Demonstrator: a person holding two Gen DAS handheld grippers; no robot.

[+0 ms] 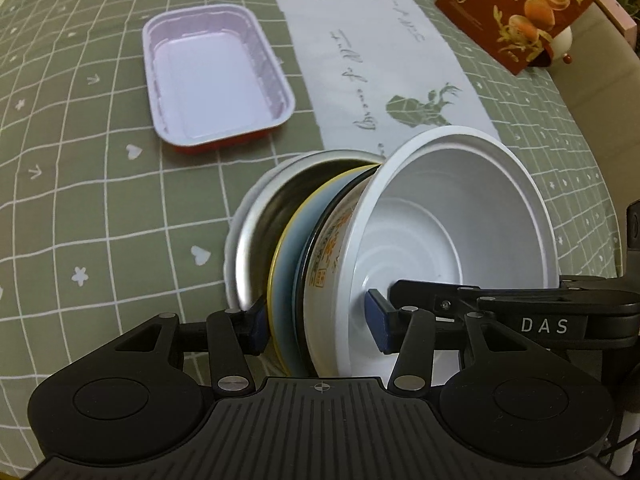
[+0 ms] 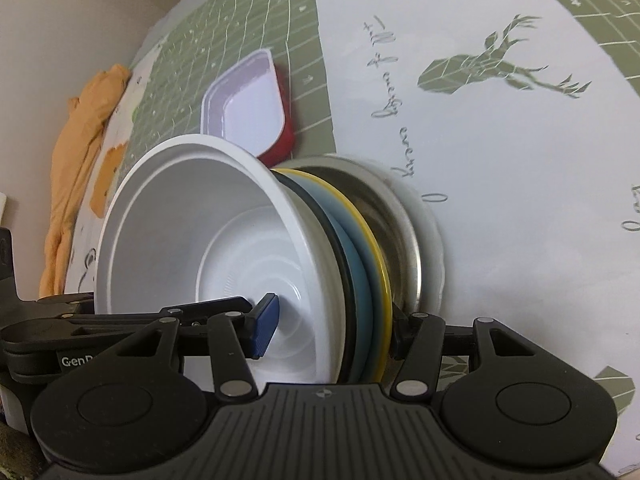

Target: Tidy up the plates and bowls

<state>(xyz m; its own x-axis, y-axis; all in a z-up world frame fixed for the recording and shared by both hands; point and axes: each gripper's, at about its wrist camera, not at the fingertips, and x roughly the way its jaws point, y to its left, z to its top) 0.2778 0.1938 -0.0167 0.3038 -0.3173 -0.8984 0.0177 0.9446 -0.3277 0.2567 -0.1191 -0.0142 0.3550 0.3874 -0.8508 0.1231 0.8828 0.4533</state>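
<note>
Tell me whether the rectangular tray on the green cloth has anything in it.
Empty. The rectangular tray sits open side up on the tablecloth, and its pale floor and ribbed walls show bare, with nothing inside.

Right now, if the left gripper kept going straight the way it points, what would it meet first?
The left gripper is already clamped on the stack of dishes; past that, likely the green checked tablecloth, though depth is unclear.

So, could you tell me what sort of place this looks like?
Probably a home dining table: a green grid tablecloth with a deer-print runner, a snack box, and a stack of dishes being tidied.
</note>
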